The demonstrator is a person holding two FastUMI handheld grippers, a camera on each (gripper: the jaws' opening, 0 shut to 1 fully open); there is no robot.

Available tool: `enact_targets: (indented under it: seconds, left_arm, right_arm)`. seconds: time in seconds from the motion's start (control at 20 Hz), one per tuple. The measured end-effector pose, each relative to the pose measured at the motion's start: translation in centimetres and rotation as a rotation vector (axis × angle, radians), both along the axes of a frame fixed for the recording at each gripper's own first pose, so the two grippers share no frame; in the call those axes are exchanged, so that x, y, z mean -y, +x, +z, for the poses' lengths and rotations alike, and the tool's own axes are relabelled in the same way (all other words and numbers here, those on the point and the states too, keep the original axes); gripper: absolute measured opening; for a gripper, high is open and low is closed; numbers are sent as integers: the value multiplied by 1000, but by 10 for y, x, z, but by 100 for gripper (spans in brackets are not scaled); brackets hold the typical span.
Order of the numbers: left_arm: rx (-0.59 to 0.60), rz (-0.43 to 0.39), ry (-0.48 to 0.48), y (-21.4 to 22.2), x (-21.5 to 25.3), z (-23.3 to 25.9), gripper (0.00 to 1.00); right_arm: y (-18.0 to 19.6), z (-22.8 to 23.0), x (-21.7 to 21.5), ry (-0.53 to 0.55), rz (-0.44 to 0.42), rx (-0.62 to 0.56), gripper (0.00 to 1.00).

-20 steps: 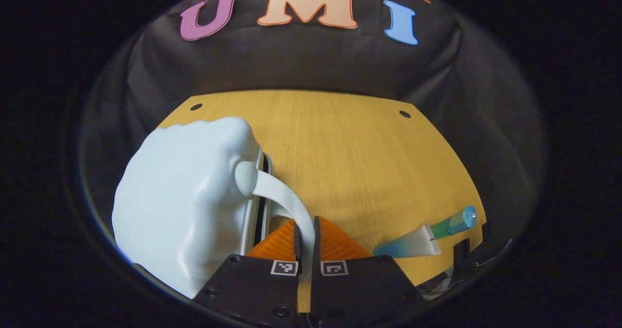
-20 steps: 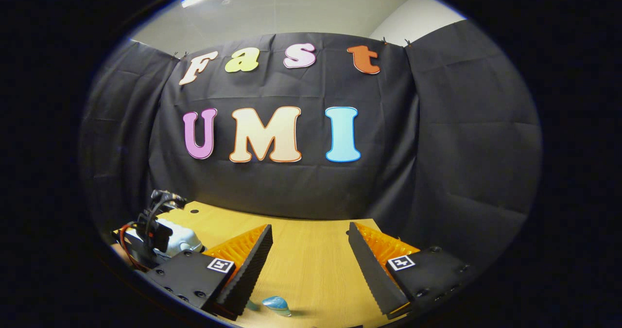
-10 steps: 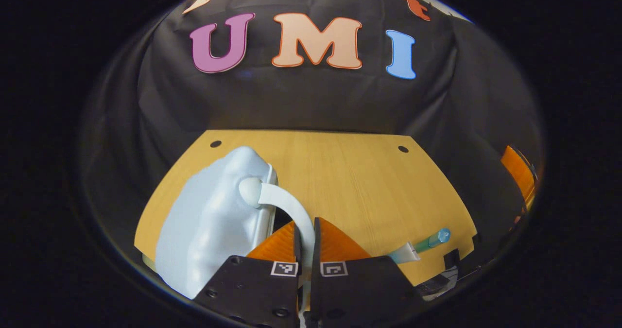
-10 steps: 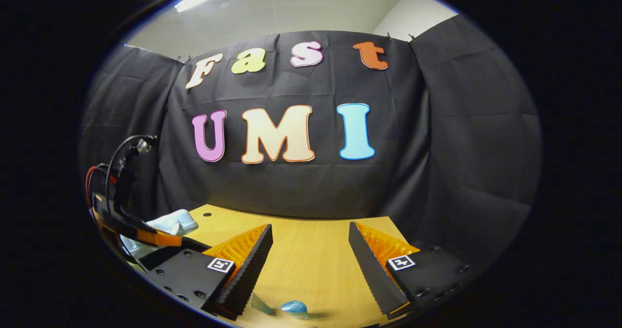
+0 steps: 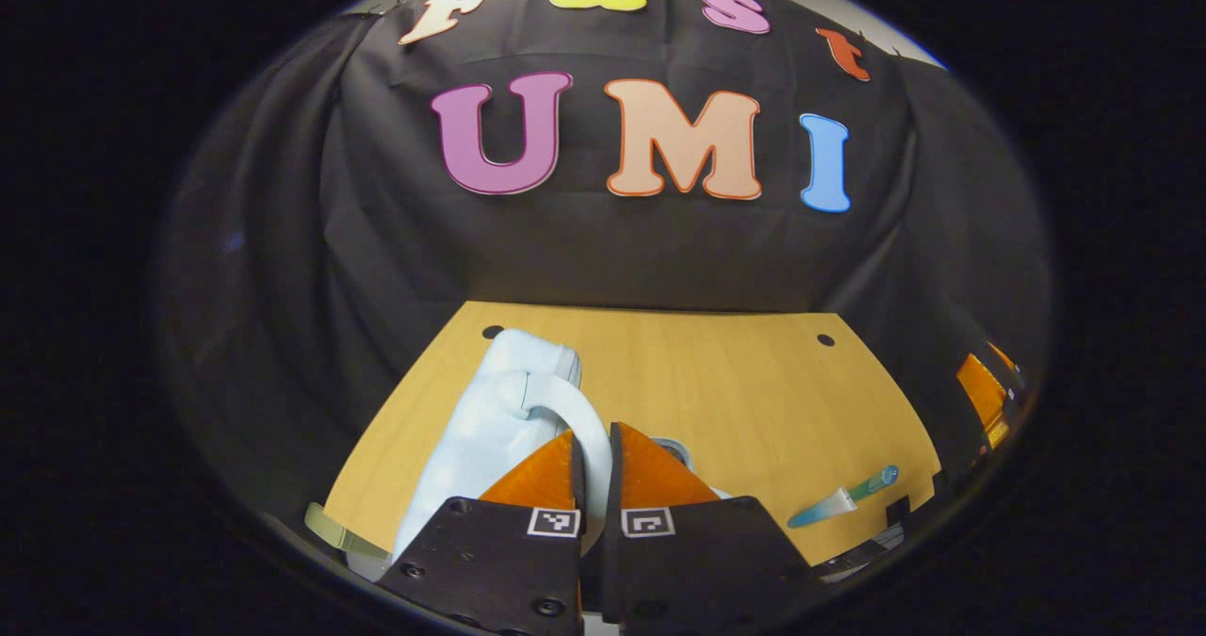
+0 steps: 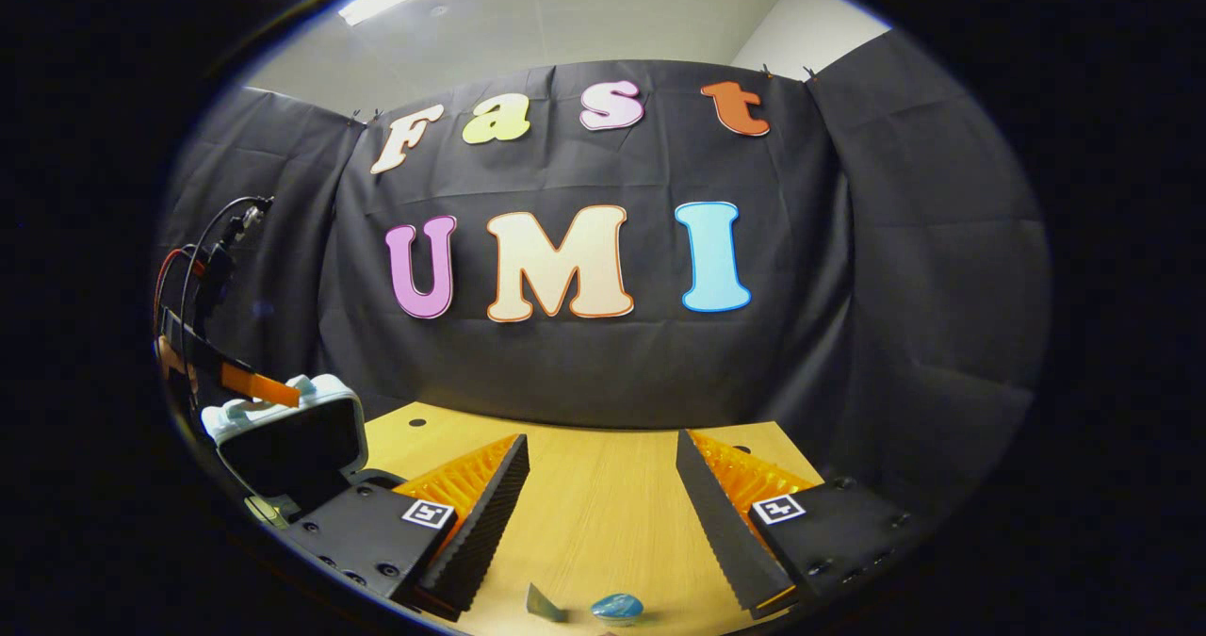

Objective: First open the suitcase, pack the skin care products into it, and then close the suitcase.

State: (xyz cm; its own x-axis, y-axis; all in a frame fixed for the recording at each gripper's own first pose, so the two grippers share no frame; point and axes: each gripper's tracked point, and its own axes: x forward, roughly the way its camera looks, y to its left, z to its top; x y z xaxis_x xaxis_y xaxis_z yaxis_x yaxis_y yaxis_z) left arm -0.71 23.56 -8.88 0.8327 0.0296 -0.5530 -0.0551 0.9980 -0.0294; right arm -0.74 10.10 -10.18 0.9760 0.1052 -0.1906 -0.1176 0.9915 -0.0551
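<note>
The pale blue suitcase (image 5: 476, 438) stands at the table's left with its lid swung up. My left gripper (image 5: 594, 432) is shut on the lid's curved white handle (image 5: 556, 400). In the right gripper view the raised lid (image 6: 287, 443) shows its dark inside, and the left gripper (image 6: 250, 386) holds its top edge. A skin care tube with a blue-green cap (image 5: 841, 501) lies on the table at the right. My right gripper (image 6: 601, 440) hangs open above the table, with the tube's cap (image 6: 617, 607) just below and in front of it.
The wooden table (image 5: 716, 382) has two small holes near its far edge and ends at the black cloth wall. The right gripper's finger (image 5: 983, 396) shows at the far right of the left gripper view. Cables (image 6: 203, 259) run up from the left gripper.
My left gripper has risen and pulled back with the handle, swinging the lid up from nearly flat to upright. The right gripper has barely shifted and stays open.
</note>
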Motion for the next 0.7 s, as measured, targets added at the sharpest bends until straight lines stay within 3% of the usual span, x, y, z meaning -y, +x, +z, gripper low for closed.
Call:
enact_targets:
  seconds: [0.45,0.7]
  left_arm:
    - [21,100,85,6,-126,-1,0]
    - [-14,130,79,7,-176,-17,0]
  right_arm:
    - [10,-4,-51,-10,-12,21,98]
    - [13,3,-78,-17,-10,51,99]
